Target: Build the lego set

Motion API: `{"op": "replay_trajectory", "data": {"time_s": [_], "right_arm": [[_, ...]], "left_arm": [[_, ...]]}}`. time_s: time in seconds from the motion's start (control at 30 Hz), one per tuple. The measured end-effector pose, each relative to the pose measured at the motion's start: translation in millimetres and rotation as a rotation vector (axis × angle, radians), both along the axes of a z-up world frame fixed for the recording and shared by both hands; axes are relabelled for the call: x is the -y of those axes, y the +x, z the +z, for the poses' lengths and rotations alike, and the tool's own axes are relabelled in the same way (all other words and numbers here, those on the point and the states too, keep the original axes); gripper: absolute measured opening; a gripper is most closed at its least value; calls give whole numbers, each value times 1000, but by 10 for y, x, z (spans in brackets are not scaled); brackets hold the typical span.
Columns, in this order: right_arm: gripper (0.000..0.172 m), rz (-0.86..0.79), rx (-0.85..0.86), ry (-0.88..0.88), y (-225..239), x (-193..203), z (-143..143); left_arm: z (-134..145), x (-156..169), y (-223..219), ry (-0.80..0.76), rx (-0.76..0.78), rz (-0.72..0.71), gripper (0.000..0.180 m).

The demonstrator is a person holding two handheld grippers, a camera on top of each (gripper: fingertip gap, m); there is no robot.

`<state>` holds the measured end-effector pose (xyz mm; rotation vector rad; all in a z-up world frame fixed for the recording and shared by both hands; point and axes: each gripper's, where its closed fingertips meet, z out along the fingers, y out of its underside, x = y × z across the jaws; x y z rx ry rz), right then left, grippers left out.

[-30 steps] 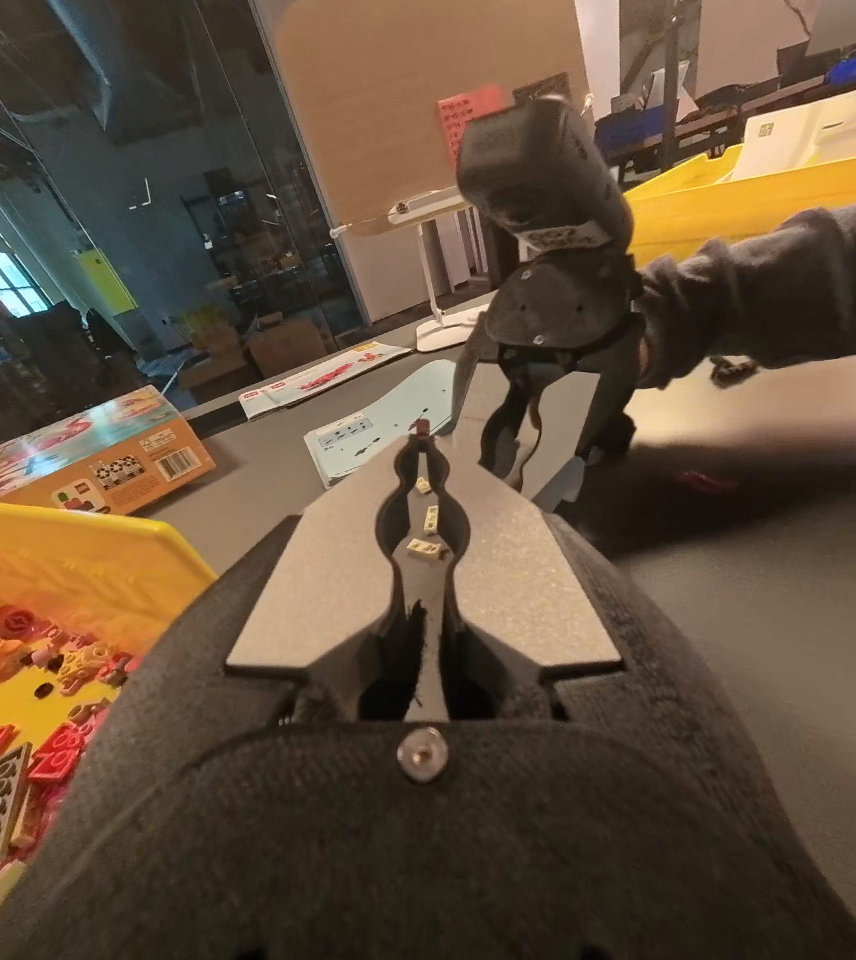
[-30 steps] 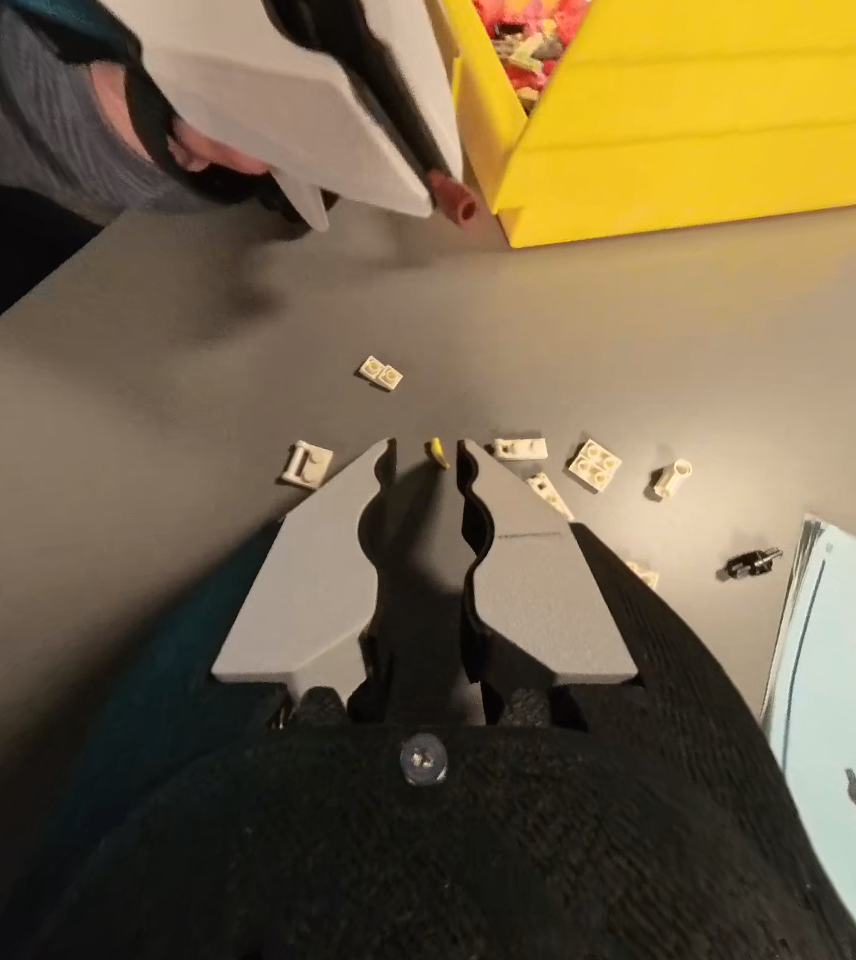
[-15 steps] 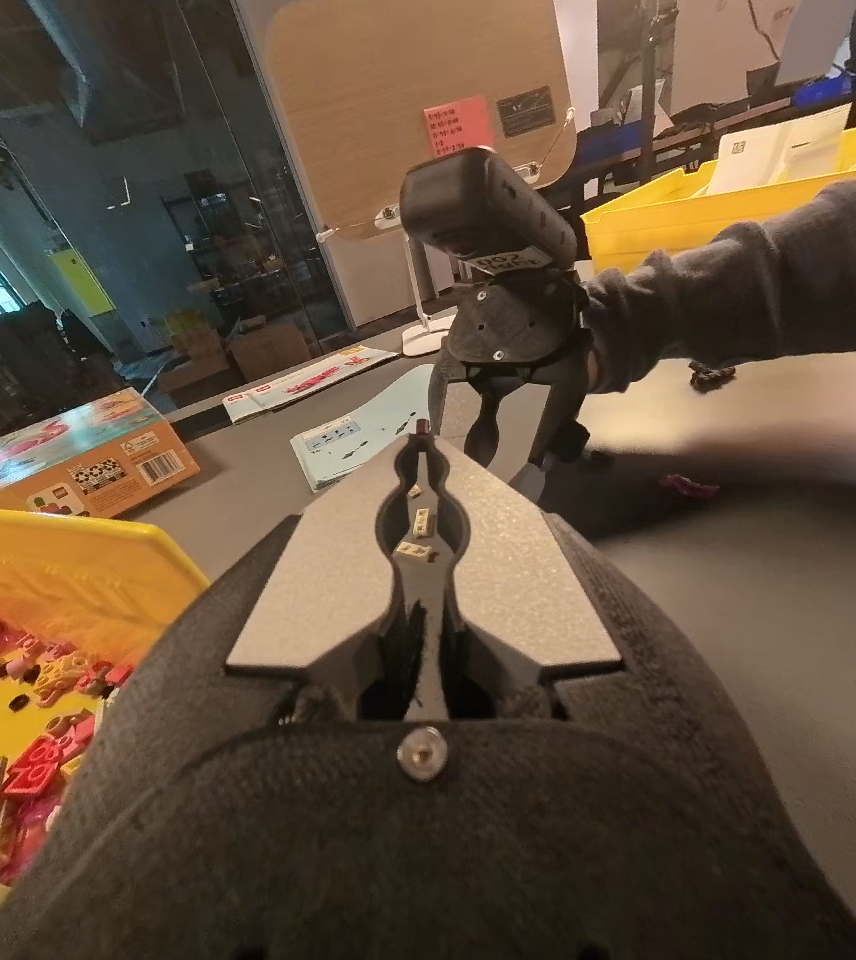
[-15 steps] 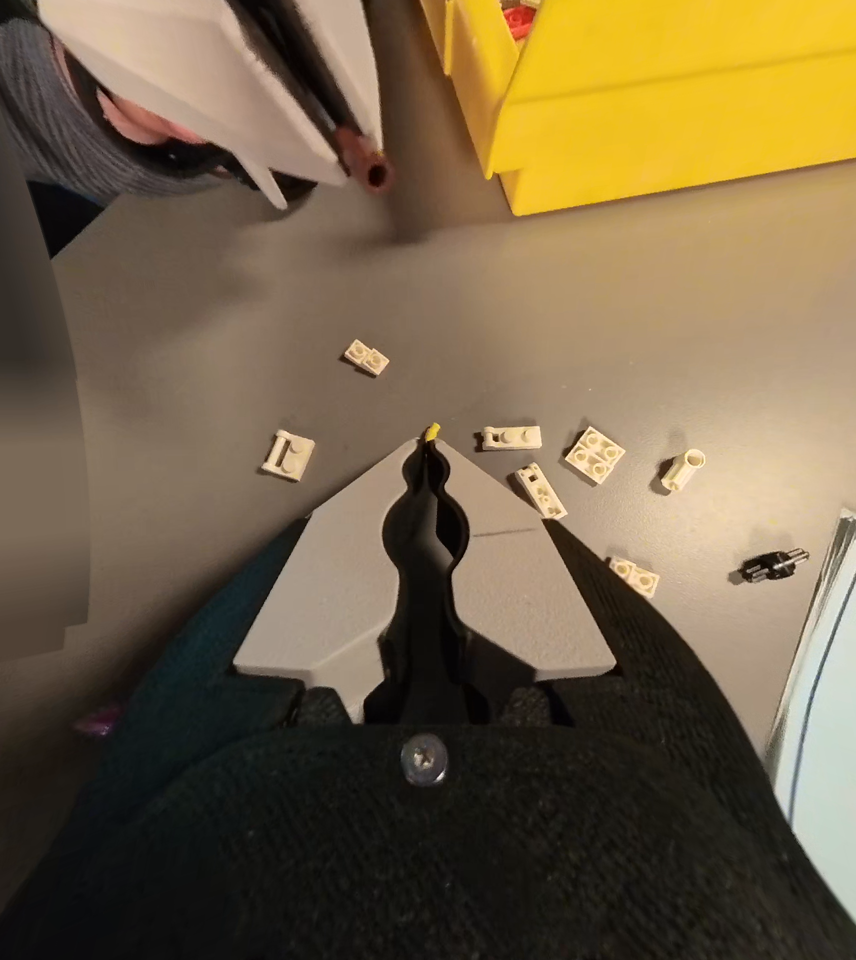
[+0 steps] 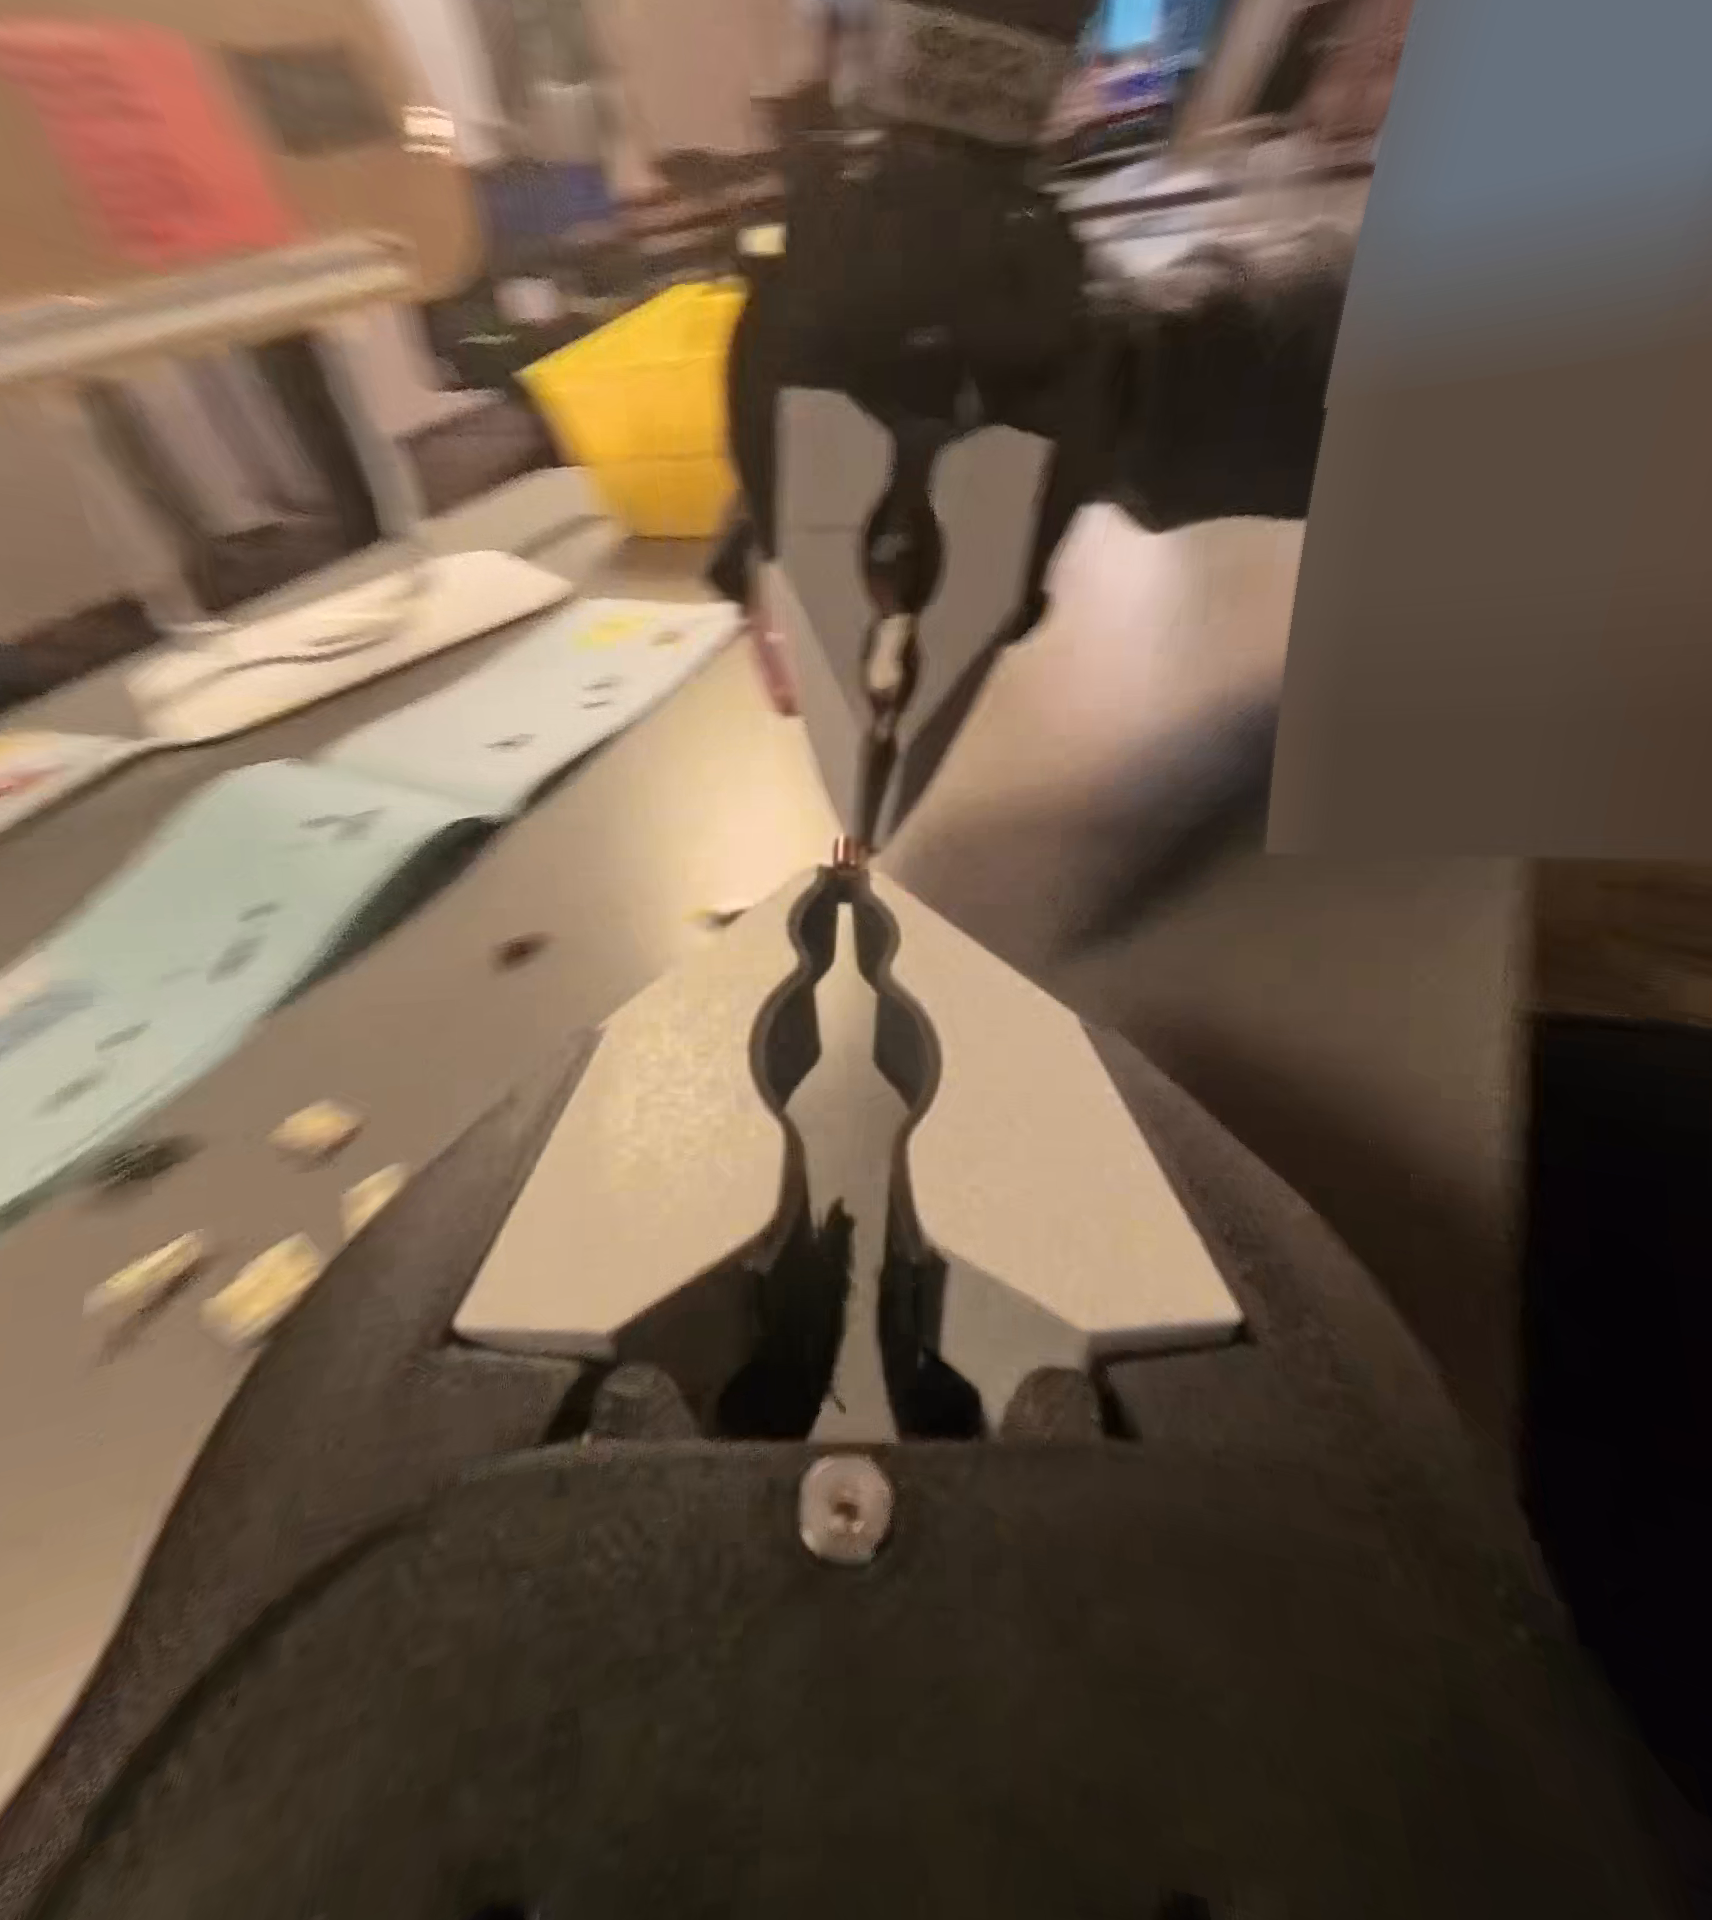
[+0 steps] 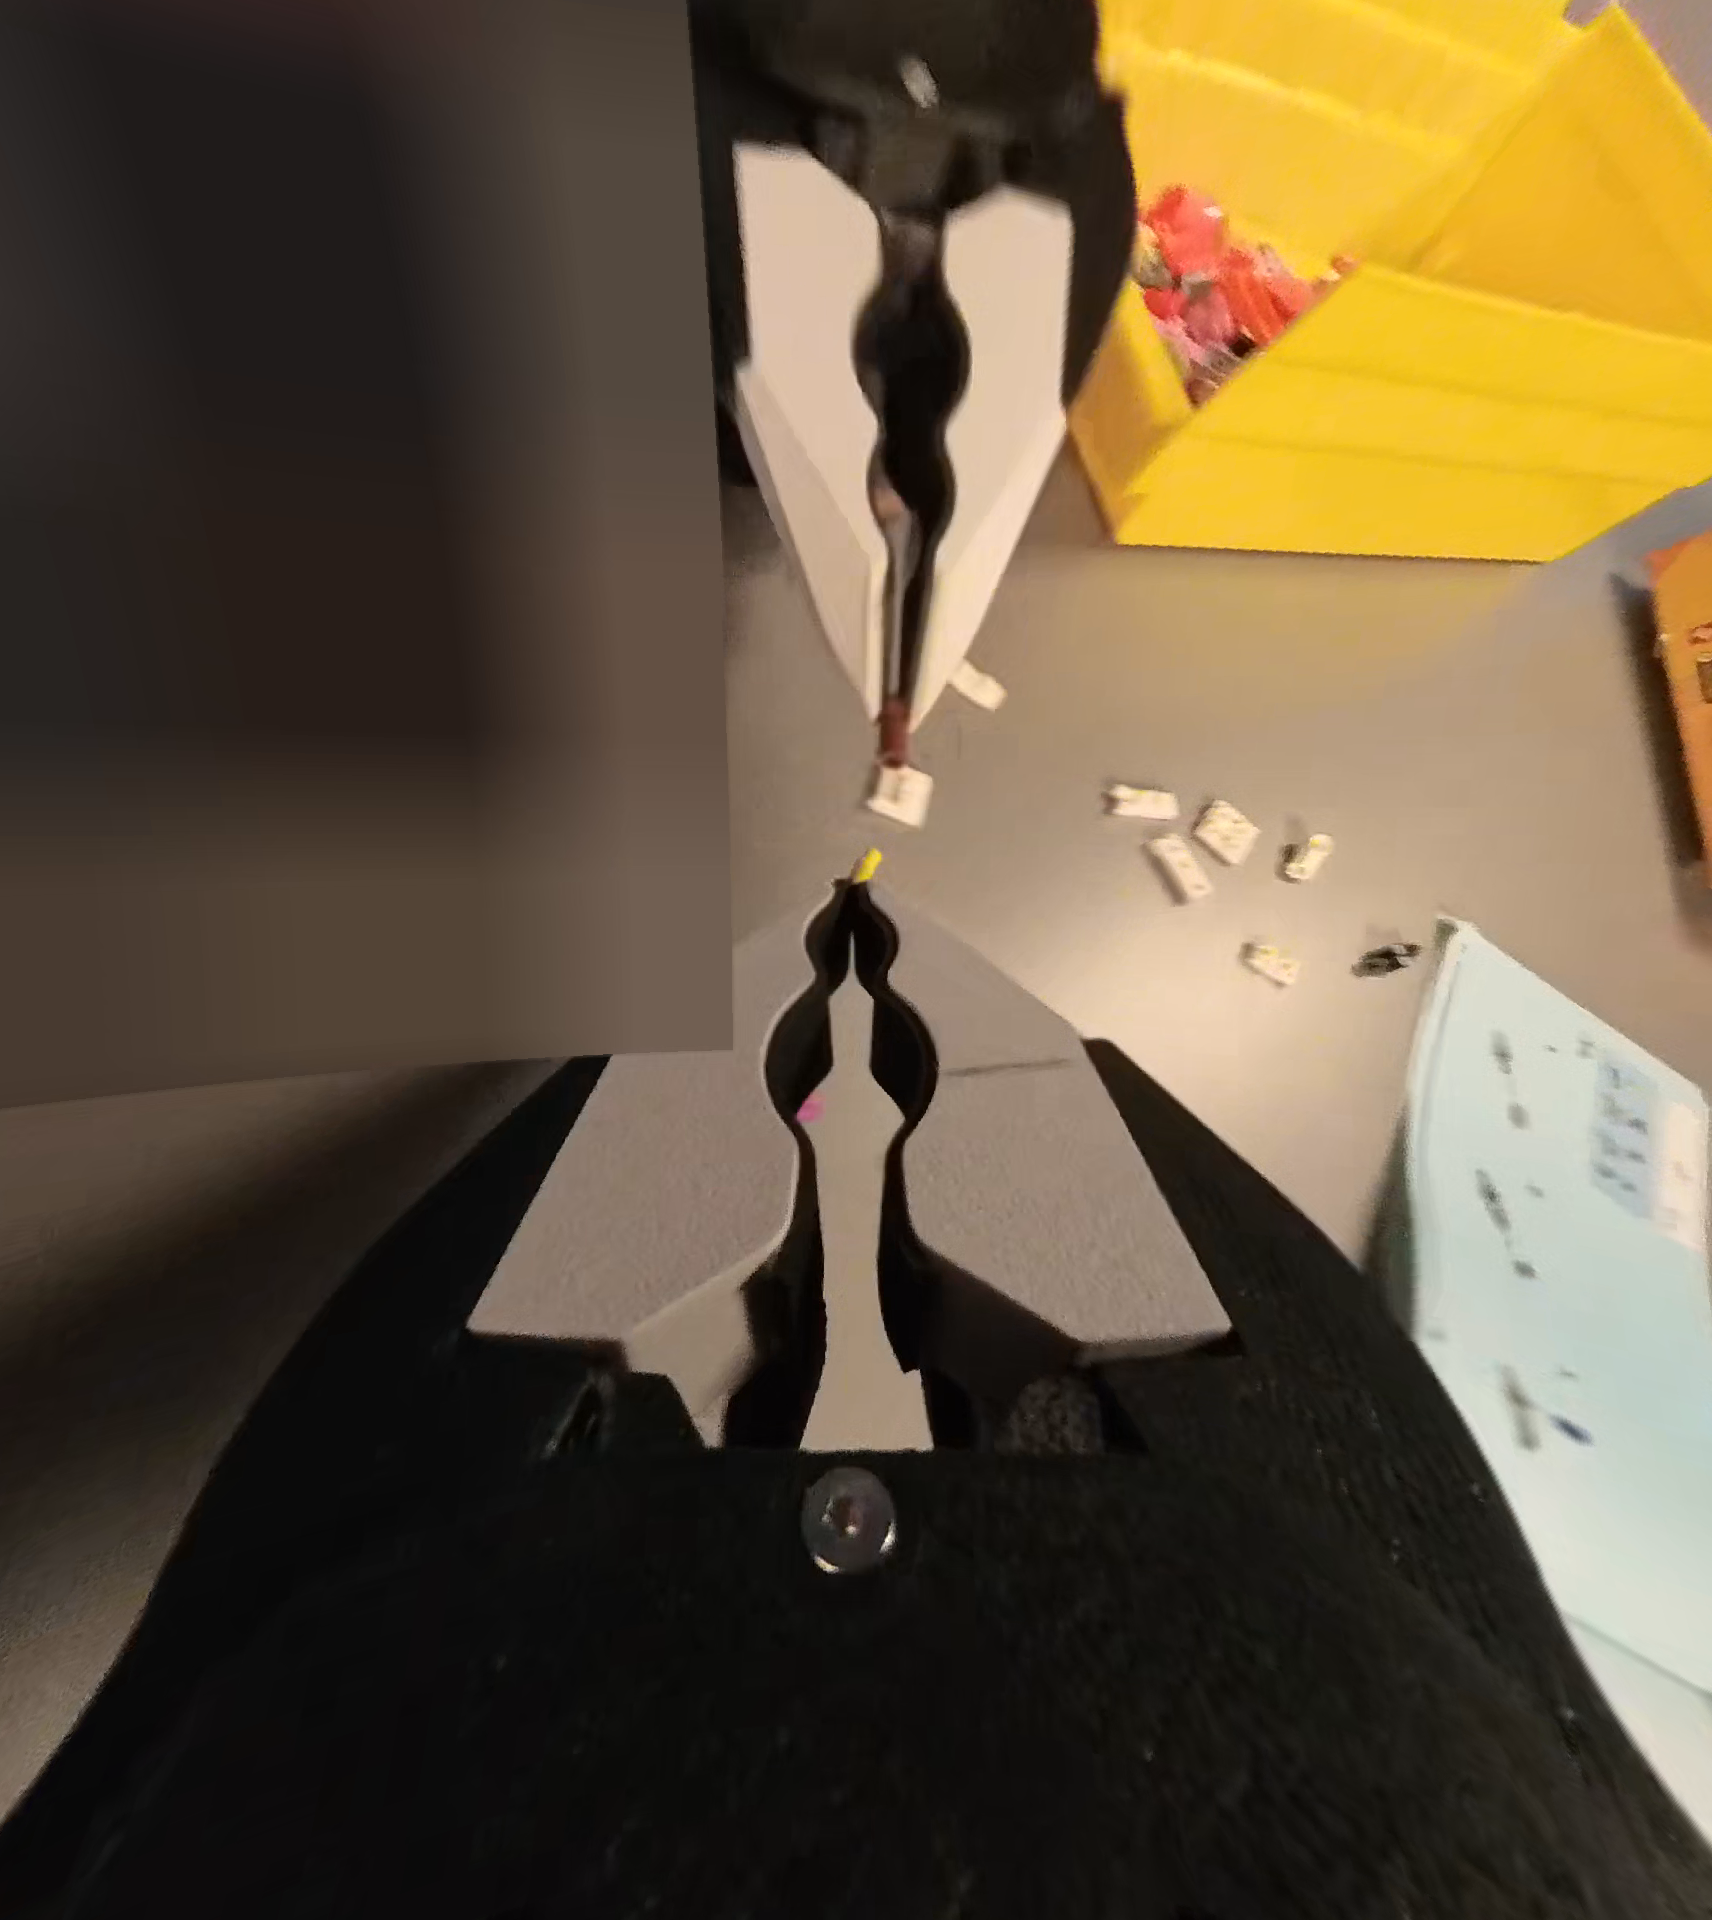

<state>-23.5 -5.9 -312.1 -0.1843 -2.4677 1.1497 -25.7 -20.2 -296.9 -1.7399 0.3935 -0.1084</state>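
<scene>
Two claws faced tip to tip: the left claw (image 5: pixel 847 871) pinched a reddish-brown peg (image 6: pixel 896 740), the right claw (image 6: pixel 857 896) a yellow peg (image 6: pixel 867 864), while the upper-right yellow bin (image 6: pixel 1434 416) held red and pink bricks (image 6: pixel 1216 281).

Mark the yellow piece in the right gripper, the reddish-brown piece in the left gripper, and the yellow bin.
yellow piece (image 6: pixel 868 864), right wrist view, on the end sticking out past the shut fingertips.
reddish-brown piece (image 6: pixel 893 740), right wrist view, on its exposed barrel below the left gripper's tips.
yellow bin (image 6: pixel 1434 457), right wrist view, on its front wall.

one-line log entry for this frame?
left hand-held gripper: shut on reddish-brown peg | right hand-held gripper: shut on yellow peg | tips facing over grey table
</scene>
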Motion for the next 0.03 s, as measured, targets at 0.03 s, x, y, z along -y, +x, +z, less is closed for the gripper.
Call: {"op": "replay_trajectory", "data": {"time_s": [0.03], "right_arm": [[0, 21, 50, -52, 136, 3, 50]], "left_arm": [[28, -11, 157, -14, 63, -113, 2]]}}
